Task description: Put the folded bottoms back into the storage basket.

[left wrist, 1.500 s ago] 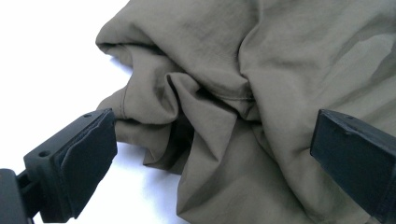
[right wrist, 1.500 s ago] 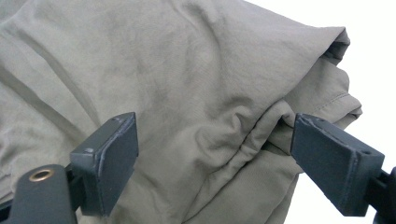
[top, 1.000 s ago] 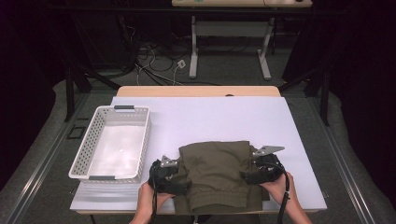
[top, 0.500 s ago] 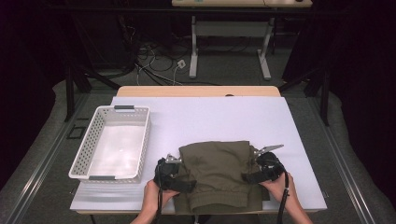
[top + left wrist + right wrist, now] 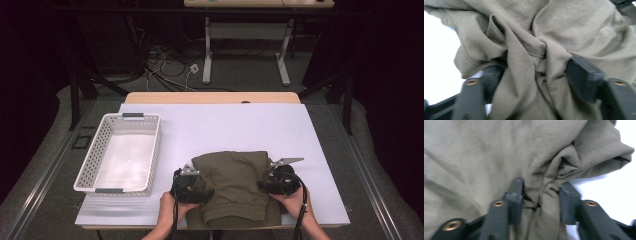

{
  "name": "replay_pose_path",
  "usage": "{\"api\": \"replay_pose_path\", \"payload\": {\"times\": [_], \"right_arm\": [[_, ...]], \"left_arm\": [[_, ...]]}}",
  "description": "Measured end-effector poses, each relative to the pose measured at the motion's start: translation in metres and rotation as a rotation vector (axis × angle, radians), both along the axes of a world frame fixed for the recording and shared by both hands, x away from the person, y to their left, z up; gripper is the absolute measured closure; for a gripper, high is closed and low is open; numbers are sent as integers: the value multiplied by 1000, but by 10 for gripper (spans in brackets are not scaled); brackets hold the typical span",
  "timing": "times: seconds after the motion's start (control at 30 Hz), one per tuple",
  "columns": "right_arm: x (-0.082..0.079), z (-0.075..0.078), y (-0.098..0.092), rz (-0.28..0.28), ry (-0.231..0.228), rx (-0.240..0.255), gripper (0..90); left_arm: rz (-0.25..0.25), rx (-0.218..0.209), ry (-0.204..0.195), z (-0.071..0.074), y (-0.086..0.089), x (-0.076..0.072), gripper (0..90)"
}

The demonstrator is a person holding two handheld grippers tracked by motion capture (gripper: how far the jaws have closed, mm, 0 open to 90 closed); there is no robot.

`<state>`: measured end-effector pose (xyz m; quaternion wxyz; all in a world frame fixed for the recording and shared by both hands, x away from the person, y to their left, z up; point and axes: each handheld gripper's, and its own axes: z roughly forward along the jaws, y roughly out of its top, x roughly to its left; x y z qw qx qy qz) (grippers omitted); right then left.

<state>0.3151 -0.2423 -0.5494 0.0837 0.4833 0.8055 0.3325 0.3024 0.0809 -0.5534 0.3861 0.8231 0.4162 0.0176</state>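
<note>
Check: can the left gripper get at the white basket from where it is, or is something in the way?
Probably not yet: the left gripper has just been closing on the olive garment; the path to the white basket itself looks free.

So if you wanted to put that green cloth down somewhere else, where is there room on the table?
The widest bare patch lies beyond the olive garment, toward the table's far edge, plus a strip along its right side. The white basket looks empty too. The near edge is crowded: left tongs and right tongs have just been closing, each bunching a fold.
</note>
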Motion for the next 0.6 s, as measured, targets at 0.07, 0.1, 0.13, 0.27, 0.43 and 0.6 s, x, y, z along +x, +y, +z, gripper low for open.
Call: {"api": "replay_pose_path", "payload": {"times": [0.07,0.1,0.13,0.27,0.43,0.6], "right_arm": [[-1,0,3,8,-18,-23,636],[-1,0,4,7,-18,-20,656],[-1,0,4,9,-22,-29,681],[-1,-1,7,28,-33,-20,776],[0,1,9,34,-40,-7,814],[1,5,13,52,-73,-5,804]], "left_arm": [[-17,-9,-6,0,-1,0,478],[-27,-7,-15,-1,-1,1,524],[-31,-6,-19,-1,-2,1,553],[-58,-17,-36,-1,-1,3,685],[-61,-26,-51,3,1,6,784],[-71,-21,-65,6,6,12,782]]}}
